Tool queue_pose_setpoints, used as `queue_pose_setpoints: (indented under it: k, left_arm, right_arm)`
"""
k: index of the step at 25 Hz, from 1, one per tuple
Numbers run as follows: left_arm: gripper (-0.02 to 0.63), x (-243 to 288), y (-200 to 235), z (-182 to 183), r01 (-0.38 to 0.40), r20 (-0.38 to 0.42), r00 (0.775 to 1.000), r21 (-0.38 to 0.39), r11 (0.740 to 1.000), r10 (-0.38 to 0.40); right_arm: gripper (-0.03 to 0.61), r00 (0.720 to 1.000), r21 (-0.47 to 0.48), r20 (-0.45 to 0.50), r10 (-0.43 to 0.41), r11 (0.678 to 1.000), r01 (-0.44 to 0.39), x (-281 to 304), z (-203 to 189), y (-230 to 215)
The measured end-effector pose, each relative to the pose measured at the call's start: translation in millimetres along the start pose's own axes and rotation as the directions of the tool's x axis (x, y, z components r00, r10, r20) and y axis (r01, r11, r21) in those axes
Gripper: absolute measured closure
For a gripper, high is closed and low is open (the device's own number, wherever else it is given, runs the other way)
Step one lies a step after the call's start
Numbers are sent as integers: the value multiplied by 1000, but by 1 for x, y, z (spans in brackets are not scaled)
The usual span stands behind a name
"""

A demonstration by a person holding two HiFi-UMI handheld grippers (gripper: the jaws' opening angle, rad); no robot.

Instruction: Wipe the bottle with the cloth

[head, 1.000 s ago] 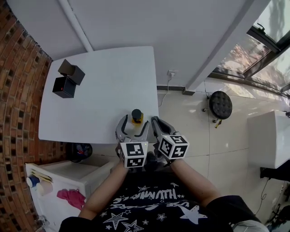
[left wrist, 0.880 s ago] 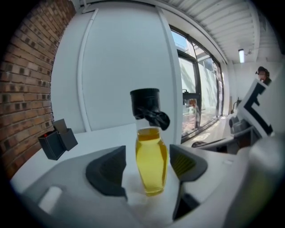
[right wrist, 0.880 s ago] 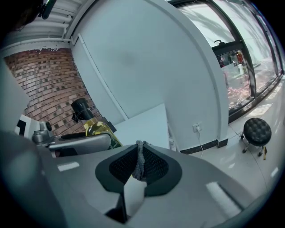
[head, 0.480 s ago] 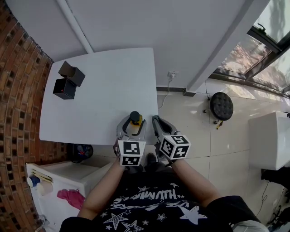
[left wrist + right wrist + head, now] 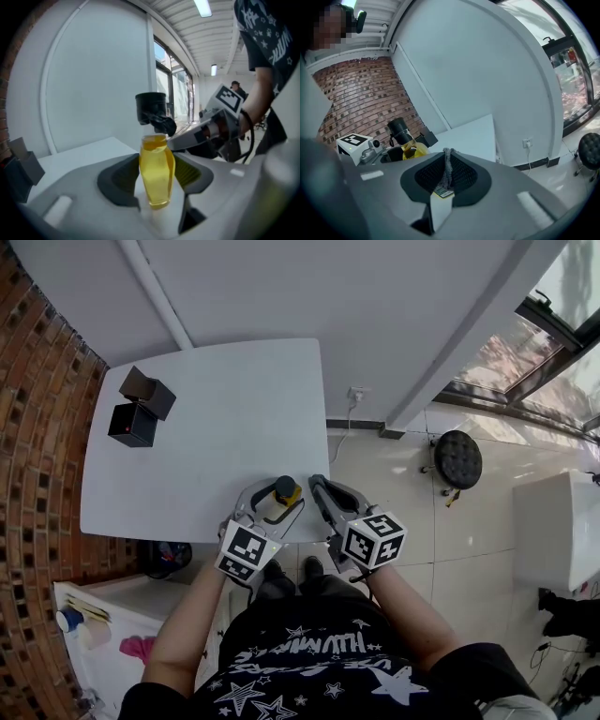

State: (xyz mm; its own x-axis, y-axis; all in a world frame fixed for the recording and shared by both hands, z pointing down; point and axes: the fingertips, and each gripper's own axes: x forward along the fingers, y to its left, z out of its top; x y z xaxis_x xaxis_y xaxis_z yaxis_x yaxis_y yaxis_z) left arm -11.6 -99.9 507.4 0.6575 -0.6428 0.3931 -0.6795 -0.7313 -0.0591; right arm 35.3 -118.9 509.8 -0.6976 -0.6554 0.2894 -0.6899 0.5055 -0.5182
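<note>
A yellow bottle (image 5: 283,489) with a black cap stands between the jaws of my left gripper (image 5: 274,504) at the white table's (image 5: 187,456) near right edge. In the left gripper view both pads press the bottle's (image 5: 157,176) sides, so the left gripper (image 5: 157,187) is shut on it. My right gripper (image 5: 321,491) hovers just to the right of the bottle. It is shut on a thin fold of grey cloth (image 5: 448,171) with a small tag, pinched between the pads of the right gripper (image 5: 447,176). From there the bottle (image 5: 410,147) shows close by on the left.
Two black boxes (image 5: 141,404) sit at the table's far left. A brick wall (image 5: 37,427) runs along the left. A white cabinet (image 5: 112,615) stands below the table's near edge. A round black stool (image 5: 457,457) is on the tiled floor to the right.
The left jaws went from wide around the bottle to closed on it. The left gripper's marker cube has since swung left and tilted. The right gripper shifted slightly right.
</note>
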Motion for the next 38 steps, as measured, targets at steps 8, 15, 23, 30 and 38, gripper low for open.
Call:
queue_pose_setpoints:
  k: [8, 15, 23, 30, 38]
  left_arm:
    - [393, -4, -10, -1, 242, 9, 970, 71, 968, -244]
    - [394, -9, -17, -2, 434, -41, 900, 163, 886, -434]
    - [391, -10, -20, -2, 491, -69, 870, 181, 852, -488]
    - [370, -28, -5, 3, 362, 4, 931, 93, 928, -364]
    - [370, -50, -5, -18, 106, 72, 992, -107, 989, -99]
  right_arm:
    - [541, 997, -30, 12, 74, 997, -73, 0, 20, 26]
    - [541, 997, 19, 38, 64, 998, -65, 0, 28, 34]
    - [541, 998, 31, 62, 30, 999, -32, -8, 33, 34]
    - [541, 996, 65, 79, 52, 996, -57, -15, 38, 41]
    - [541, 993, 144, 70, 94, 984, -103, -14, 29, 40]
